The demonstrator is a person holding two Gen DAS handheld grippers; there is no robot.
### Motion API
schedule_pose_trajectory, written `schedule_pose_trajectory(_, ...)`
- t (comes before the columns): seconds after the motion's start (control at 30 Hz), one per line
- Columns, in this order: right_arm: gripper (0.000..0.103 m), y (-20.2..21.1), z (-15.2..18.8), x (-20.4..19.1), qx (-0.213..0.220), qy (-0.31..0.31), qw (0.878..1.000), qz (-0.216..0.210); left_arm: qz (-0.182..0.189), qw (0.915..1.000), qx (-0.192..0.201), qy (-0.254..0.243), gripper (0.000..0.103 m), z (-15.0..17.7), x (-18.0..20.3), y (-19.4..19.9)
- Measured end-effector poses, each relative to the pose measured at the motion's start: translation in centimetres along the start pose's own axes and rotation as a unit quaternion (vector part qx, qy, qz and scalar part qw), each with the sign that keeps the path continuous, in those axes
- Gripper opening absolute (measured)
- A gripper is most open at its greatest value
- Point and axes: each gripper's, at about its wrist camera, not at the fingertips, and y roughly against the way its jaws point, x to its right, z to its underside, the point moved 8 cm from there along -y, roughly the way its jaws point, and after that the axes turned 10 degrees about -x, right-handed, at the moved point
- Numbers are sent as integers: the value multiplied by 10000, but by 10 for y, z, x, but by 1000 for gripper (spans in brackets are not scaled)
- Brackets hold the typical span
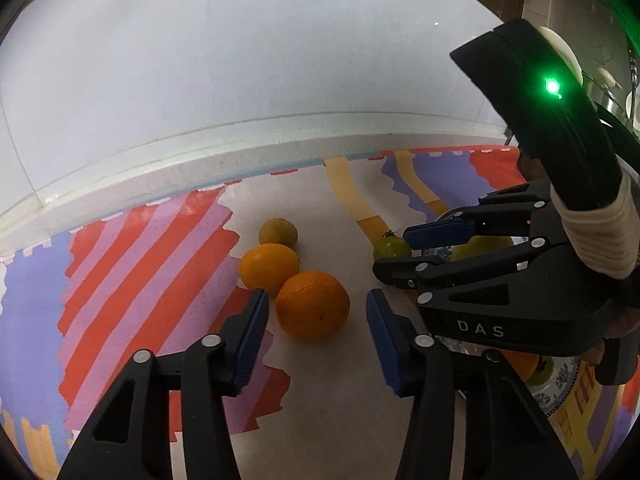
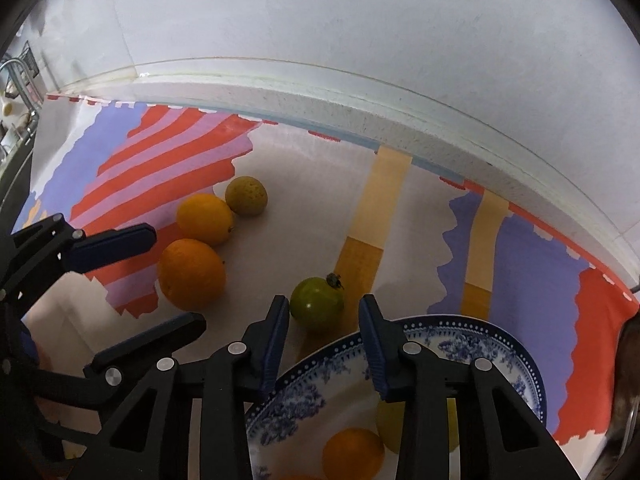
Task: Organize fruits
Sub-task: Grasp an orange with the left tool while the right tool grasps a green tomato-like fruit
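We have the left claw (image 1: pixel 316 312) with its jaws apart on either side of the big orange (image 1: pixel 313 305) on the tabletop (image 1: pixel 320 208), pads not yet touching. The right claw (image 2: pixel 323 320) is likewise apart and empty, framing the green tomato (image 2: pixel 317 303) just beside the blue-patterned plate (image 2: pixel 500 344). We see two risks — the orange touches a second orange (image 1: pixel 269 267), so an uneven pinch may roll both away, and the tomato could squirt out or bruise against the plate rim.
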Motion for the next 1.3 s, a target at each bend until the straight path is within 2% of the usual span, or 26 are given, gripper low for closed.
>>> schedule_pose_trajectory(0.07, 31, -3, -1, -1, -13, 1, 10000, -42, 18, 10000, -22, 24, 39, 1, -2, -2)
schedule_pose_trajectory(0.33, 30, -5, 2, -7, 83, -24, 9999, -108, 24, 10000, 86, -8, 38, 1, -2, 6)
schedule_pose_trajectory(0.5, 30, 8, 5, -7, 277, -92, 9995, -123, -24, 9997, 228, -33, 36, 2, -1, 22)
schedule_pose_trajectory(0.53, 30, 12, 7, -7, 318, -107, 9994, -130, -23, 9996, 274, -34, 32, 2, -1, 28)
schedule_pose_trajectory(0.57, 30, 16, 9, -7, 367, -132, 9991, -134, -29, 9995, 316, -45, 19, 1, -1, 31)
schedule_pose_trajectory(0.7, 30, 31, 15, -8, 552, -201, 9982, -138, -89, 9989, 423, -192, 17, 2, 3, 42)
schedule_pose_trajectory(0.73, 30, 34, 17, -8, 577, -204, 9980, -157, -52, 9991, 397, -170, 17, 3, 2, 41)
schedule_pose_trajectory(0.8, 30, 37, 18, -12, 593, -185, 9980, -137, 54, 9994, 334, -72, 29, 7, -1, 39)
schedule_pose_trajectory(0.83, 30, 36, 19, -15, 584, -178, 9981, -118, 98, 9995, 293, 55, 39, 10, -5, 38)
schedule_pose_trajectory(0.87, 30, 36, 20, -17, 574, -191, 9981, -100, 128, 9995, 256, 117, 44, 12, -6, 37)
schedule_pose_trajectory(0.93, 30, 36, 23, -20, 598, -188, 9980, -87, 179, 9995, 192, 156, 46, 17, -7, 37)
schedule_pose_trajectory(0.97, 30, 37, 25, -21, 609, -184, 9980, -63, 184, 9997, 163, 83, 50, 19, -5, 36)
schedule_pose_trajectory(1.17, 30, 38, 35, -24, 604, -162, 9980, -40, 71, 9997, 65, -225, 53, 20, 7, 24)
schedule_pose_trajectory(1.3, 30, 39, 36, -20, 596, -223, 9980, 11, -75, 9998, -36, -180, 51, 19, 3, 12)
